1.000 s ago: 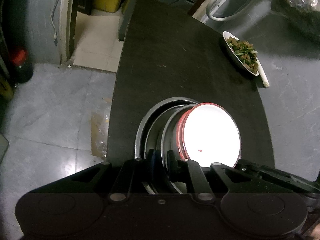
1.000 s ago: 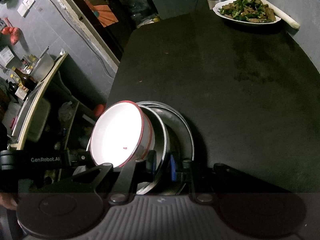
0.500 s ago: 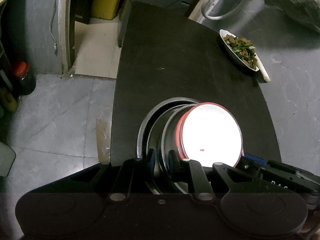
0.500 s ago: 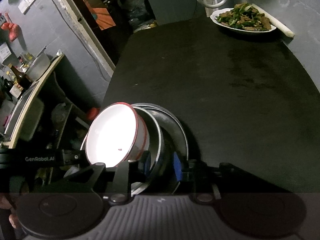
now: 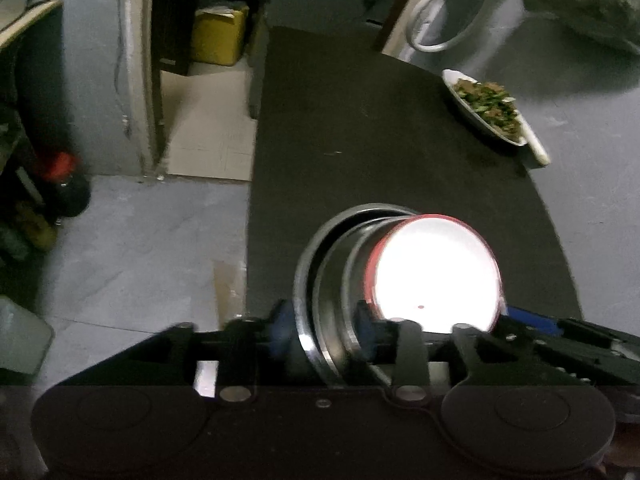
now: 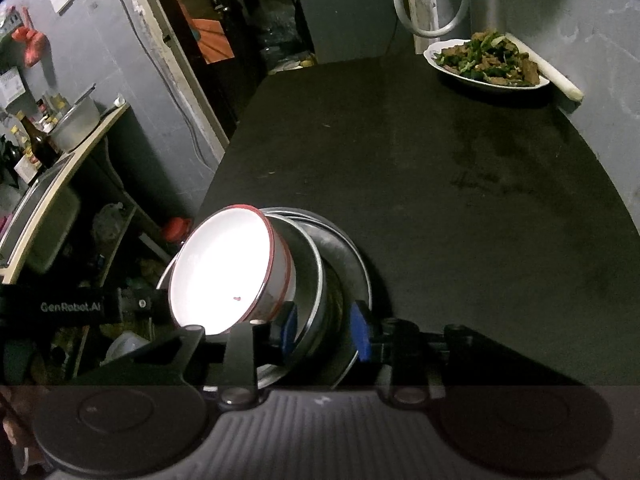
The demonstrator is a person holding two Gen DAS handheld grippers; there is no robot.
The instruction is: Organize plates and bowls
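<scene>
A white bowl with a red rim (image 5: 436,272) (image 6: 224,268) sits nested in a stack of steel plates and bowls (image 5: 328,280) (image 6: 320,276). The stack is held up above the near edge of the black table (image 5: 360,140) (image 6: 440,184). My left gripper (image 5: 322,324) is shut on the stack's left rims. My right gripper (image 6: 324,320) is shut on the stack's right rims. Each gripper shows at the edge of the other's view.
A white plate of cooked greens and meat (image 5: 486,106) (image 6: 486,64) stands at the table's far right, with a white stick-like object (image 6: 544,68) beside it by the grey wall. A shelf with pots and bottles (image 6: 52,136) is to the left over the floor.
Both grippers have lifted the stack and drawn it back toward the near table edge; the food plate looks farther away and the floor shows more.
</scene>
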